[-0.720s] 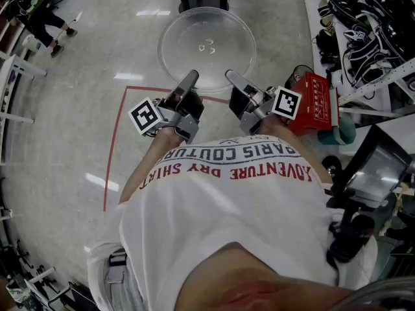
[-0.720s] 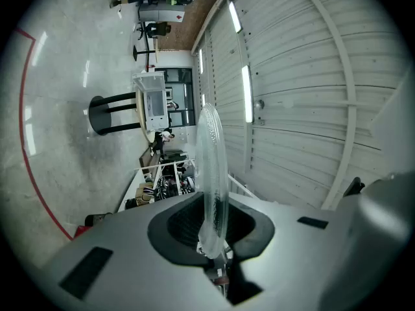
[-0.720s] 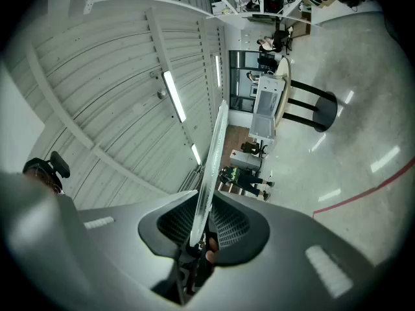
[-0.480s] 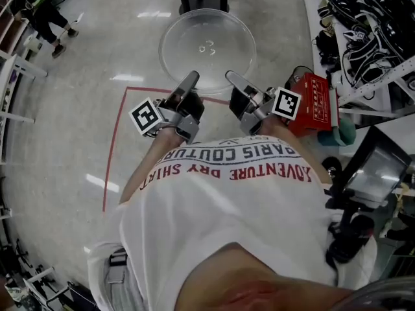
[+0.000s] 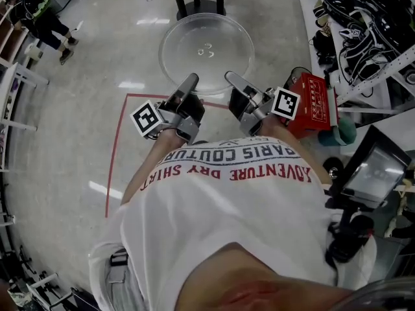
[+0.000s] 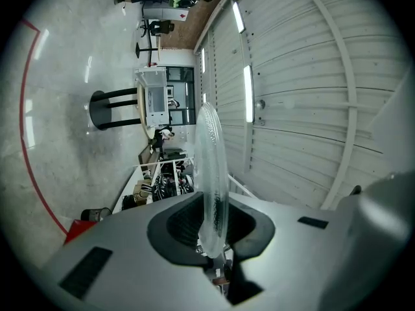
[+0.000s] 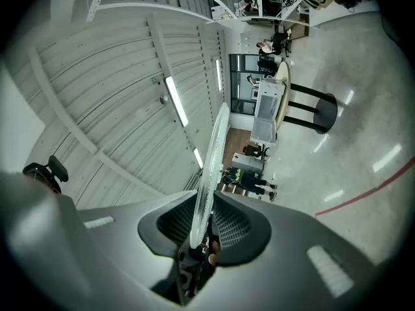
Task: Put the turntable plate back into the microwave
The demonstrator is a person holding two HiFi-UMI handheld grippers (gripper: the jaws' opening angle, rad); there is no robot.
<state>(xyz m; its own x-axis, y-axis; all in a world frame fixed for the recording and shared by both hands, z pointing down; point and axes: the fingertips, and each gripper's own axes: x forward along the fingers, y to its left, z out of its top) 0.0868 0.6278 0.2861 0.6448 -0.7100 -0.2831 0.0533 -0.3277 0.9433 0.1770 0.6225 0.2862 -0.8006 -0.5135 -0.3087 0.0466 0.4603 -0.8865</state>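
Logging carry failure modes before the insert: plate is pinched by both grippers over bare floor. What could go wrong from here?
1. The left gripper and right gripper clamp only the near rim of the turntable plate. Most of the glass hangs forward, so it could slip or tip and break on the hard floor.
2. The table base stands just ahead, and the plate's far edge might knock it on approach.
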